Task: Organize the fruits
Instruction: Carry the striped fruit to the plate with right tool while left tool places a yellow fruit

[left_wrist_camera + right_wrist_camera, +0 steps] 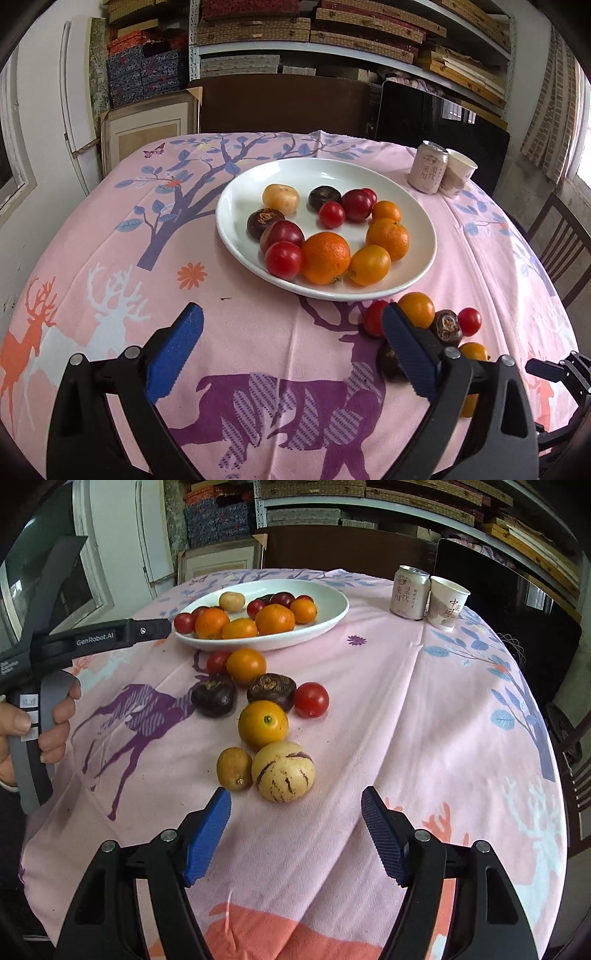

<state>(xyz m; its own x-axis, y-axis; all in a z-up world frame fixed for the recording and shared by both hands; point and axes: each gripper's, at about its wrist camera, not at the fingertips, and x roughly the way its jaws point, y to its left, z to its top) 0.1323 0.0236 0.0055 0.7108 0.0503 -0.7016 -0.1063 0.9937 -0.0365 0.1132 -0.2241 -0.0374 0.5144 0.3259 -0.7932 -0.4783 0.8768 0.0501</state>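
We see the white plate (413,258) already holding oranges, cherry tomatoes and dark fruits, while a loose cluster of fruit (263,723) lies on the pink tablecloth (424,738) just in front of the plate. Our right gripper (295,805) hangs released just short of the striped yellow melon (283,771). Our left gripper (291,314), spread wide and empty, sits before the plate.

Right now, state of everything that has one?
left gripper: open, empty
right gripper: open, empty
plate: part-filled with fruit
loose fruit: still on cloth, beside plate
striped melon: on cloth, just ahead of right gripper
can: upright
paper cup: upright
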